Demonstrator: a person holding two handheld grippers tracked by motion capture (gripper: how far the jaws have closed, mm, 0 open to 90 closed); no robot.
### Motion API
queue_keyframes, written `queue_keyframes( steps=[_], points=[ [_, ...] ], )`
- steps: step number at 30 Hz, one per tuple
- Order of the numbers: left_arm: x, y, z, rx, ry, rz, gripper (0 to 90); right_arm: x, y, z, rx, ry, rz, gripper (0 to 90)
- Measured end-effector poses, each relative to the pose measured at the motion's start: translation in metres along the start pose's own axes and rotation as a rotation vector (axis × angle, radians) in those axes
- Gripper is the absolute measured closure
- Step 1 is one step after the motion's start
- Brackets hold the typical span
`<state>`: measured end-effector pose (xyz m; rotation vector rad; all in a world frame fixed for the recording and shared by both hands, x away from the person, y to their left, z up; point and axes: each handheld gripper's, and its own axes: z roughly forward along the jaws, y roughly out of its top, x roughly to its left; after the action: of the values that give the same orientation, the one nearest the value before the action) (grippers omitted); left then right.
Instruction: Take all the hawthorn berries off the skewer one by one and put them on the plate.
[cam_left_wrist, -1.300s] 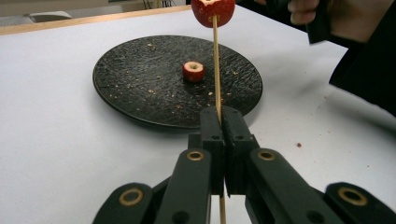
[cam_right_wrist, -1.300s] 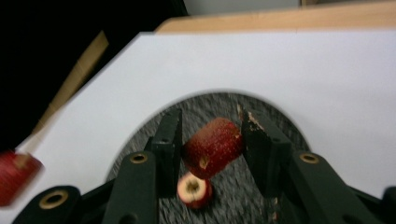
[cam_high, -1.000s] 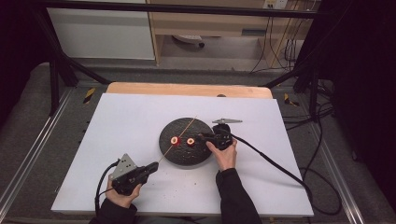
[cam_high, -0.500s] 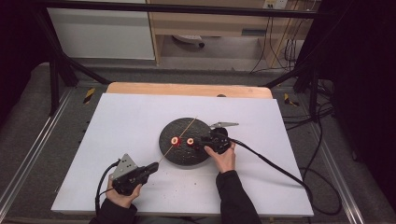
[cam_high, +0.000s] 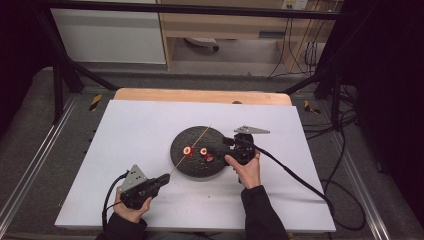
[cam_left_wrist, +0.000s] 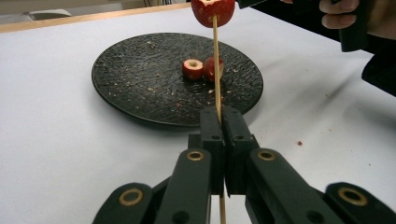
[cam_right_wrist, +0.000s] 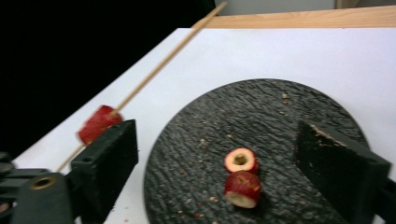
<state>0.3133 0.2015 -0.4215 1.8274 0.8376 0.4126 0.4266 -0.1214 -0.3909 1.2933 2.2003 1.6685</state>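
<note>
Black plate (cam_high: 190, 167) — 2 red fruit pcs (cam_high: 206, 154)

Left gripper (cam_high: 162, 179) is held low in the left hand (cam_high: 131, 210), jaws clamped fully together, forearm brought in from the near edge and angled toward the right gripper. Right gripper (cam_high: 226, 142) is gripped from behind by the right hand (cam_high: 246, 167), its grey plate uppermost; its jaws have just been opening and are seen spread wide with nothing pressed between the pads (cam_right_wrist: 109, 158). Both sleeves are dark and the two grippers are kept well apart.
</note>
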Motion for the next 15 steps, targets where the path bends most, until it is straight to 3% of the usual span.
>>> queue_keyframes(
  steps=[5,15],
  points=[
    [0.0,0.0,0.001,0.002,0.001,0.001,88.3,0.011,-0.002,0.001,0.011,0.022,-0.007,6.4],
    [0.0,0.0,0.001,0.003,0.001,0.002,88.3,0.028,-0.004,0.017,0.023,0.073,-0.012,8.9]
  ],
)
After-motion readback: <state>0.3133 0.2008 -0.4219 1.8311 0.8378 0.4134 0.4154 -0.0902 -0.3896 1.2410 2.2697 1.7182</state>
